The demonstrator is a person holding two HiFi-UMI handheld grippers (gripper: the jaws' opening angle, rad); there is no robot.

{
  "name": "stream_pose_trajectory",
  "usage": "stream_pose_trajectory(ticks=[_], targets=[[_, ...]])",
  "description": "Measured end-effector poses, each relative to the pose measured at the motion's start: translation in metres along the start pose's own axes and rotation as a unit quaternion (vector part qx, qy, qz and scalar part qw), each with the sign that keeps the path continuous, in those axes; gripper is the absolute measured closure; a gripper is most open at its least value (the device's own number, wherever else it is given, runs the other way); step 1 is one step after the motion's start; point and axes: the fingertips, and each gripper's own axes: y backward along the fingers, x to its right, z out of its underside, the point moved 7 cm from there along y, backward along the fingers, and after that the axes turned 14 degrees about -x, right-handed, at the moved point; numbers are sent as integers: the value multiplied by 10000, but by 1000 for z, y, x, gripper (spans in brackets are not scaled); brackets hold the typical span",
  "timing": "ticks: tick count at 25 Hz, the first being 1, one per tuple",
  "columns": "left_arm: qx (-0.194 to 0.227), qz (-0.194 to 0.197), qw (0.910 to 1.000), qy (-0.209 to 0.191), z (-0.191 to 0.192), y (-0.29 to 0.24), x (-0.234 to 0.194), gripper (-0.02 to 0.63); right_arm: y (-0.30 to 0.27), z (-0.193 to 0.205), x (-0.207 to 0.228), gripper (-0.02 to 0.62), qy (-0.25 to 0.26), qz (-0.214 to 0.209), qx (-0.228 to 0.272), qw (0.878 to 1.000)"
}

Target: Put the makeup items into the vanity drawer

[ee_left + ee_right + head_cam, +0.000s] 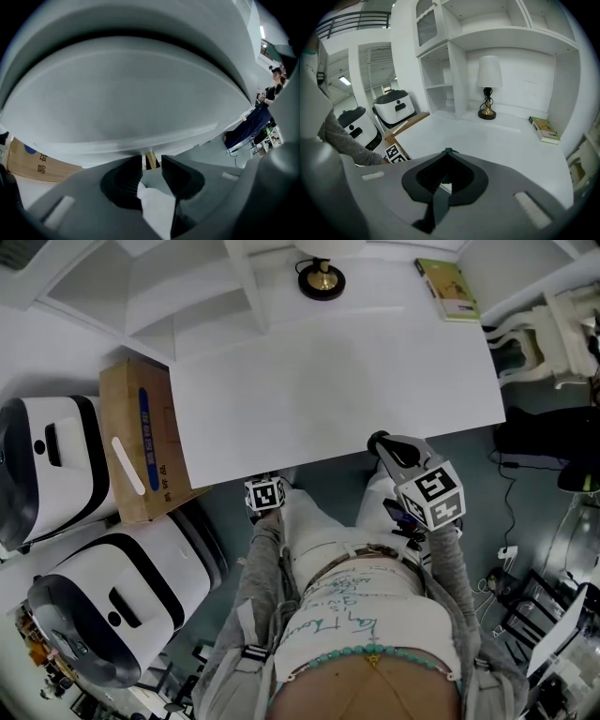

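Observation:
No makeup item shows in any view. The white vanity top (337, 381) is bare apart from a lamp and a book. My left gripper (151, 165) is low at the vanity's front edge (140, 136); its jaws stand a little apart, and a small tan piece (150, 160) shows in the gap beyond the tips. I cannot tell whether it is touched. In the head view only its marker cube (264, 493) shows, at the table's near edge. My right gripper (379, 442) hovers over the near right part of the top, shut with nothing in it (447, 152).
A lamp (322, 279) stands at the back of the top and a green book (448, 289) lies at the back right. A cardboard box (141, 437) and two white rounded machines (56, 465) stand to the left. Cables and clutter lie on the floor at right.

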Motion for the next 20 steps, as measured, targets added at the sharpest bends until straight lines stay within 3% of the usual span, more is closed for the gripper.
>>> stream_pose_trajectory(ticks=[4,20], targets=[[-55,4,10000,16,-1,-6,3,511,1,2,2,566,-17,13,-9,10000],[-149,-52,9998,-145,0,-7,5,515,0,5,-4,566,128,-104,-13,9999]])
